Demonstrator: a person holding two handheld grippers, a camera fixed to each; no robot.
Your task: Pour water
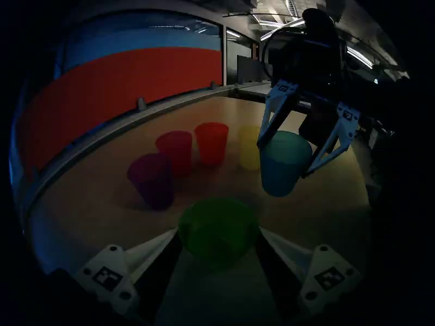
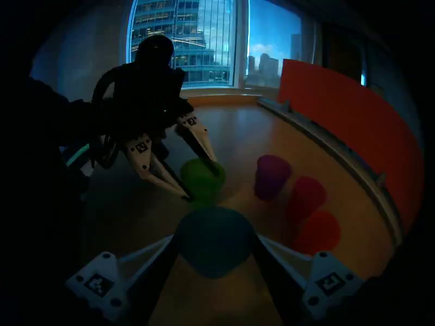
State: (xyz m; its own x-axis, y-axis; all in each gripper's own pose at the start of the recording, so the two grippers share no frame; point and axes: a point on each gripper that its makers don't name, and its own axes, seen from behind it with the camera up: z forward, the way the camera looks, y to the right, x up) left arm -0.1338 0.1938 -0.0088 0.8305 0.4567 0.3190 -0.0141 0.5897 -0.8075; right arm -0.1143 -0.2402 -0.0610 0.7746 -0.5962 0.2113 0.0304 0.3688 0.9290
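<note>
Dim light throughout. My left hand-held gripper (image 1: pixel 218 231) is closed on a green cup (image 1: pixel 218 244), a finger on each side; the cup's rim is hard to make out. My right hand-held gripper (image 1: pixel 284 160), at far right, clasps a blue cup (image 1: pixel 280 174) the same way. On the wooden surface (image 1: pixel 98 212) stand a purple cup (image 1: pixel 152 180), a dark red cup (image 1: pixel 175 152), a red cup (image 1: pixel 212 142) and a yellow cup (image 1: pixel 248 148), the last partly hidden by the blue one. I cannot tell whether any cup holds water.
</note>
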